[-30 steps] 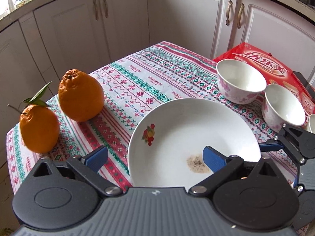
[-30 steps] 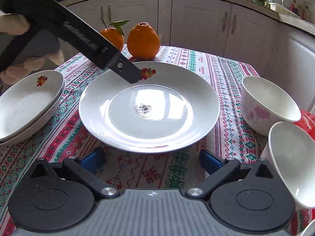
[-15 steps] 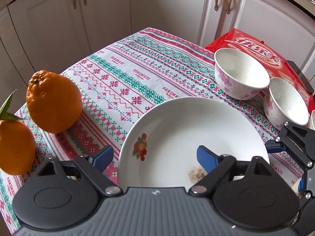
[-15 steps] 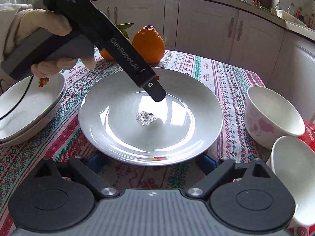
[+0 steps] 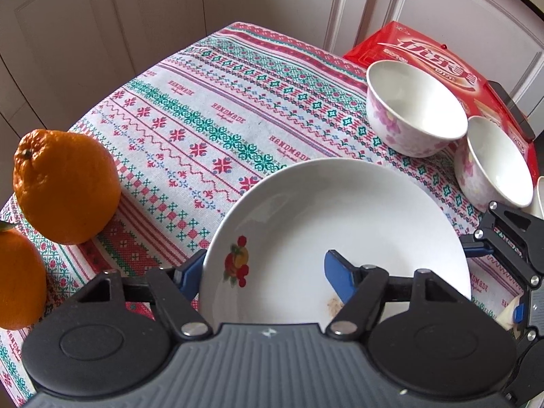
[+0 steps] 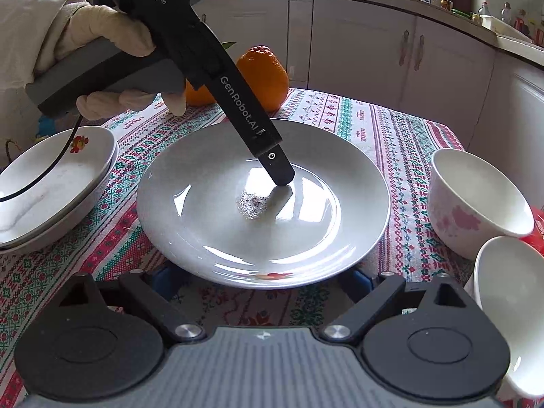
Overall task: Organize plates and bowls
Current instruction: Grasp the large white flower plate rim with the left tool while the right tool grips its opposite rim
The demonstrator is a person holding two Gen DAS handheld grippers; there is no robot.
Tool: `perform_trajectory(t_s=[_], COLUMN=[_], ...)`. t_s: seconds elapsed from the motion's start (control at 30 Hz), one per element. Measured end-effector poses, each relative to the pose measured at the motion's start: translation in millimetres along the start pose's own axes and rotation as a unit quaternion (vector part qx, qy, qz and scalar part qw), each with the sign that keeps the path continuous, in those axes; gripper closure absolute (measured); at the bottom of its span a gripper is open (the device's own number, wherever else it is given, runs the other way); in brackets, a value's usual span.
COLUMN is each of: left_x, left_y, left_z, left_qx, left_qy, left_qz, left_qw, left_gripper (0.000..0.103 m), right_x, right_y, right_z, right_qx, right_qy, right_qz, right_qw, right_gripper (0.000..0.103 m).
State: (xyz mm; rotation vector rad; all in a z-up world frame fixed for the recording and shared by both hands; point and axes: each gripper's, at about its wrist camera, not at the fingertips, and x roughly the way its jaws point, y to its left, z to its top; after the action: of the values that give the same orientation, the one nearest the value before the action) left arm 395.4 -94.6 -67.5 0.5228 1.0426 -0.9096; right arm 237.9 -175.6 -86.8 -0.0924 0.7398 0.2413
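A white plate (image 5: 340,224) with a fruit motif and a dirty spot lies on the patterned tablecloth; it also shows in the right wrist view (image 6: 221,231). My left gripper (image 5: 263,272) is open and straddles the plate's rim, one finger (image 5: 340,275) above the plate, the other (image 5: 188,273) outside it. In the right wrist view its finger (image 6: 277,166) touches down inside the plate. My right gripper (image 6: 261,278) is open, its fingers under the plate's near rim. Two stacked plates (image 6: 51,183) sit at left.
Two floral bowls (image 5: 414,122) (image 5: 493,166) stand at the right, also in the right wrist view (image 6: 476,200) (image 6: 513,312). A red package (image 5: 425,54) lies behind them. Two oranges (image 5: 64,187) (image 5: 17,278) sit at the table's left edge. White cabinets surround the table.
My left gripper has moved forward and down over the plate, its finger now reaching the plate's middle. My right gripper has slid in under the plate's near rim.
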Motion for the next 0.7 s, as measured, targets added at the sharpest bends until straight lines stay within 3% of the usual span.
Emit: perform_trajectory(t_s=[0.7], left_x=[-9], left_y=[-8], left_z=[-9], left_qx=[0.009], left_qy=[0.007], left_qz=[-0.008], left_qw=[0.9999], left_gripper=[0.031], right_x=[-9], right_y=[6], right_z=[1], right_qx=[-0.016], right_qy=[0.004], right_qz=[-0.004], right_qw=[1.0], right_gripper=[0.008])
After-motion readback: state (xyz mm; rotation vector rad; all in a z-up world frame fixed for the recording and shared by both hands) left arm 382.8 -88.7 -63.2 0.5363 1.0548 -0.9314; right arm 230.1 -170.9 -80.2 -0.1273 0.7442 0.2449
